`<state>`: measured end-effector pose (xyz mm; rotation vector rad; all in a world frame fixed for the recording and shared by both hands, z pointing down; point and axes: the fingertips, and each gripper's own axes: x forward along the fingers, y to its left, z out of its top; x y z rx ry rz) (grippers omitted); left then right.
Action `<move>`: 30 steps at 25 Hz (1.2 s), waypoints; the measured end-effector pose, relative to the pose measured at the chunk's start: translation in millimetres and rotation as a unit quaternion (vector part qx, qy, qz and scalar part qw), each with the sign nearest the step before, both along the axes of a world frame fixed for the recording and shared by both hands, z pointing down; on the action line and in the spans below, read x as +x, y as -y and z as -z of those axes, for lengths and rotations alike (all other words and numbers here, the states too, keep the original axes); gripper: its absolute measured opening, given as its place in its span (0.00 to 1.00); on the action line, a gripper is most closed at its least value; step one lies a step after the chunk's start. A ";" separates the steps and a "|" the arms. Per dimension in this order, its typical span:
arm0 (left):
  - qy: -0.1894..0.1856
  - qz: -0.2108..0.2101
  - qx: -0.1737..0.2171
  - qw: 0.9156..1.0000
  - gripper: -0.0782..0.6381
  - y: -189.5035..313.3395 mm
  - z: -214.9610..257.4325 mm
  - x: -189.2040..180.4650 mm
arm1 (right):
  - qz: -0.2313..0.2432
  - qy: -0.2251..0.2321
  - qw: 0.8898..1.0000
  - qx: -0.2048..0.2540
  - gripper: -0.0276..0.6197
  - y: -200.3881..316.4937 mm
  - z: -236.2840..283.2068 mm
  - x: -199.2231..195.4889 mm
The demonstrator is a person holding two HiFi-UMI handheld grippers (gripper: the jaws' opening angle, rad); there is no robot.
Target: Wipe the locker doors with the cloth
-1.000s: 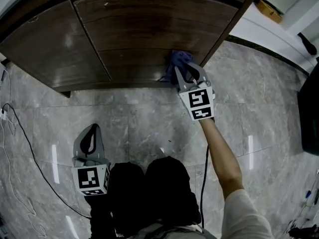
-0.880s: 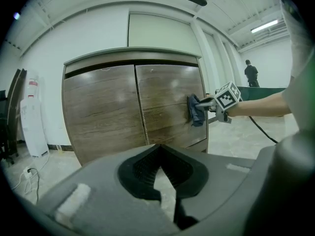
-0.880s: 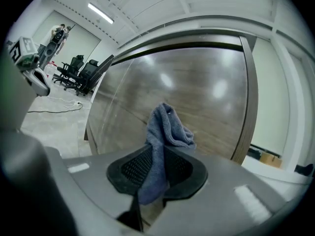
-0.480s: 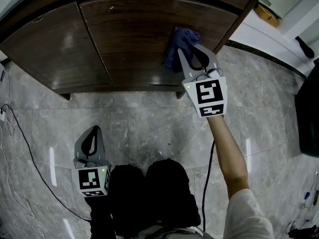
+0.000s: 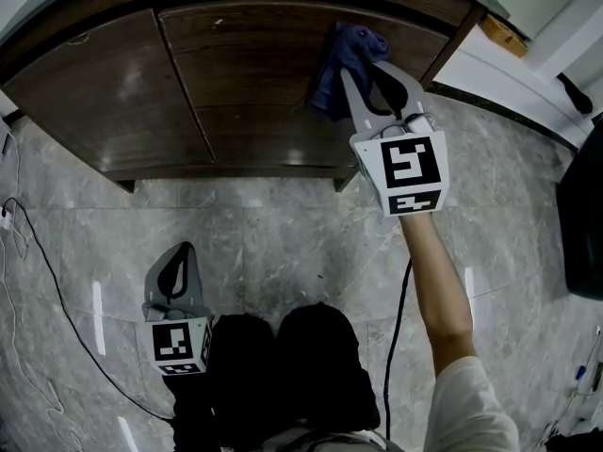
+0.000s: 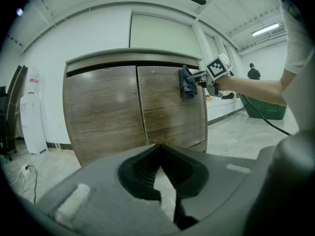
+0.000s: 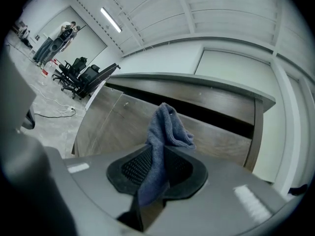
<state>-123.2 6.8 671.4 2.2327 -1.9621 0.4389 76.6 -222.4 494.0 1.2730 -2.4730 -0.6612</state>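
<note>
Holding status, head view first: right tool point(image 5: 363, 69) is clamped on the blue cloth point(image 5: 332, 78). In the right gripper view the fabric runs up between both pads and flops over past the tips.

- Cloth is bunched, not flat. It sits high on the right door point(image 5: 254, 73), close to that door's right edge, just under the top.
- In the left gripper view the cloth lies against the door face. Contact looks made, but I can't confirm how much of it presses.
- Right forearm point(image 5: 438, 281) is stretched out towards the locker point(image 6: 138, 112), with the marker cube facing the head camera.
- Left tool point(image 5: 179, 257) has its jaws pressed together with nothing between them. The tips meet in its own view.
- It hangs low over the grey marble floor point(image 5: 283, 234), well apart from the locker and pointed at it.
- Locker is dark wood grain with two doors, both closed, and a vertical seam between them.
- Left door point(image 5: 94, 92) has nothing on it.
- A thin black cable point(image 5: 58, 285) trails across the floor on the left side.
- A white wall stands behind the locker.
</note>
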 end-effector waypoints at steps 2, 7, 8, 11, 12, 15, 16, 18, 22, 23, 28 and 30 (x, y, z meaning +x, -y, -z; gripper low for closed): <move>-0.001 0.001 0.000 1.000 0.11 -0.4 -0.2 -0.6 | 0.000 0.004 1.000 0.009 0.16 -0.2 10.8 -3.2; -0.003 0.002 -0.004 1.000 0.11 -3.5 -3.3 -2.5 | -0.003 0.015 1.000 0.021 0.16 0.2 22.4 -6.8; -0.003 0.002 -0.003 1.000 0.11 -3.8 -3.3 -2.9 | -0.004 0.016 1.000 0.022 0.16 0.1 21.0 -6.8; -0.003 0.003 -0.004 1.000 0.11 -5.9 -4.8 -5.4 | -0.006 0.020 1.000 0.019 0.16 -0.2 12.6 -7.1; -0.003 0.004 -0.005 1.000 0.11 -6.7 -5.0 -6.3 | -0.008 0.020 1.000 0.017 0.16 -0.1 8.4 -7.5; -0.002 0.006 -0.004 1.000 0.11 -8.6 -4.8 -8.3 | -0.011 0.022 1.000 0.001 0.16 -0.1 -10.3 -8.3; -0.003 0.006 -0.003 1.000 0.11 -9.2 -4.5 -8.9 | -0.011 0.023 1.000 -0.005 0.16 -0.1 -18.2 -8.5; -0.003 0.006 -0.002 1.000 0.11 -10.9 -4.2 -10.3 | -0.013 0.024 0.999 -0.015 0.16 -0.2 -35.2 -9.5; -0.003 0.008 -0.003 1.000 0.11 -15.3 -6.2 -13.0 | -0.015 0.024 0.999 -0.033 0.16 -0.5 -68.6 -13.0; -0.003 0.009 -0.004 1.000 0.11 -16.4 -6.8 -13.7 | -0.015 0.023 0.999 -0.037 0.16 -0.6 -76.7 -14.2; -0.005 0.012 -0.006 1.000 0.11 -20.2 -9.4 -16.7 | -0.015 0.014 0.998 -0.057 0.16 -1.7 -111.9 -17.3; -0.005 0.013 -0.007 1.000 0.11 -20.9 -10.3 -18.0 | -0.015 0.012 0.998 -0.067 0.16 -2.0 -126.4 -18.3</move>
